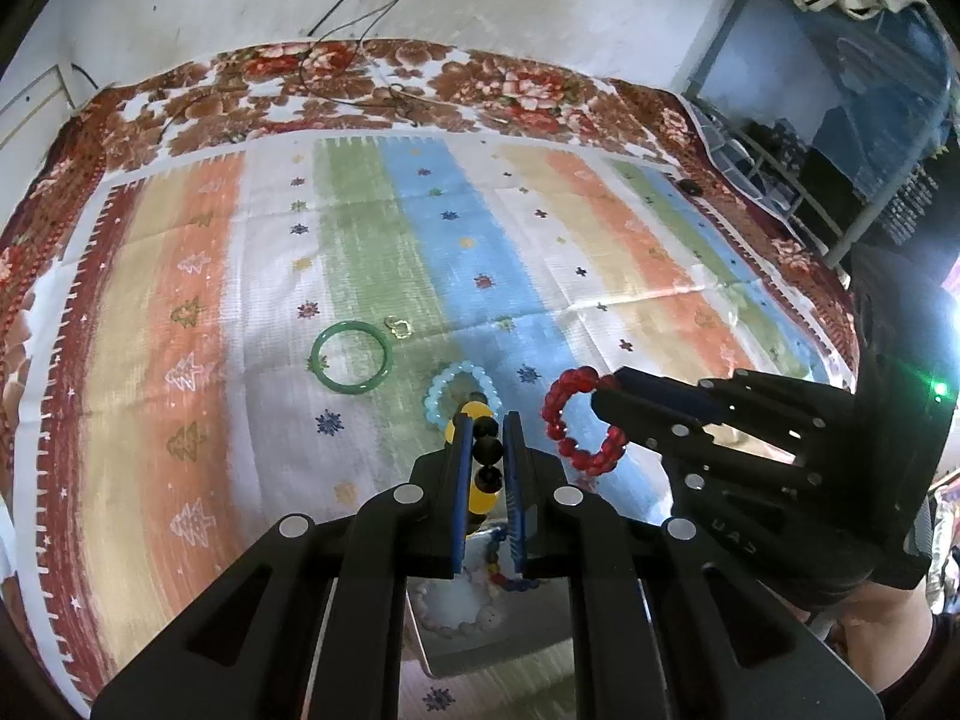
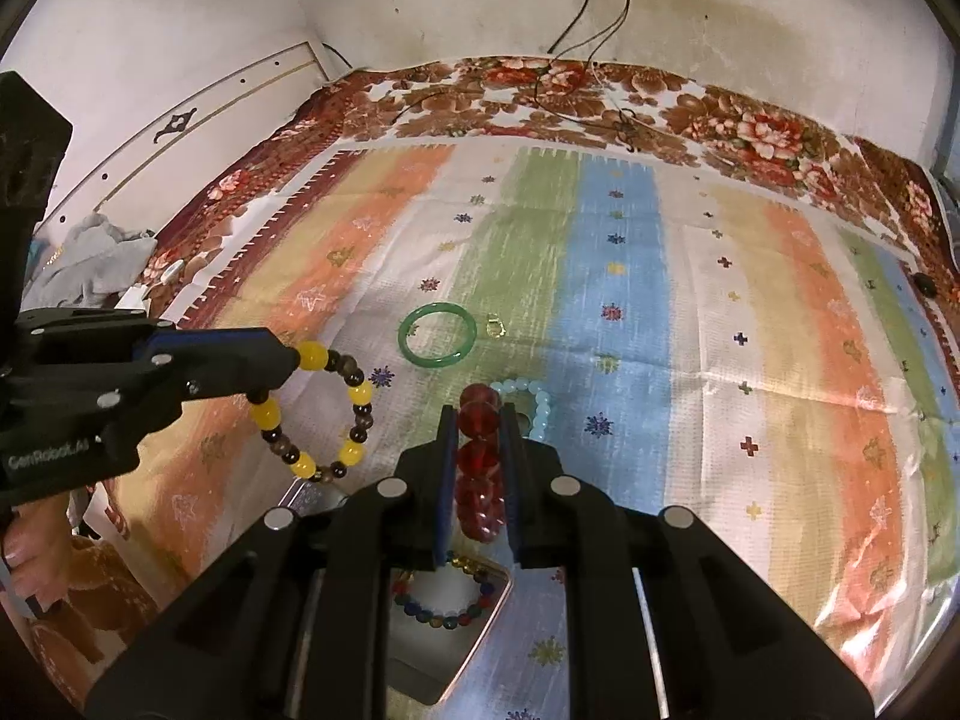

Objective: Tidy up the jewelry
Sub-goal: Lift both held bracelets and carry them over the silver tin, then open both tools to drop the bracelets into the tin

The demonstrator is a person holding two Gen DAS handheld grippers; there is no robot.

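My left gripper is shut on a yellow and black bead bracelet, which hangs as a loop off its tips in the right wrist view. My right gripper is shut on a red bead bracelet, seen as a red ring in the left wrist view. Both are held above the striped cloth. On the cloth lie a green bangle, a light blue bead bracelet and a small gold ring. A tray below the grippers holds a multicoloured bead bracelet.
The striped cloth lies over a floral blanket on a bed against a white wall. Cables hang down at the back. A small dark object sits at the far right. A hand holds the left gripper.
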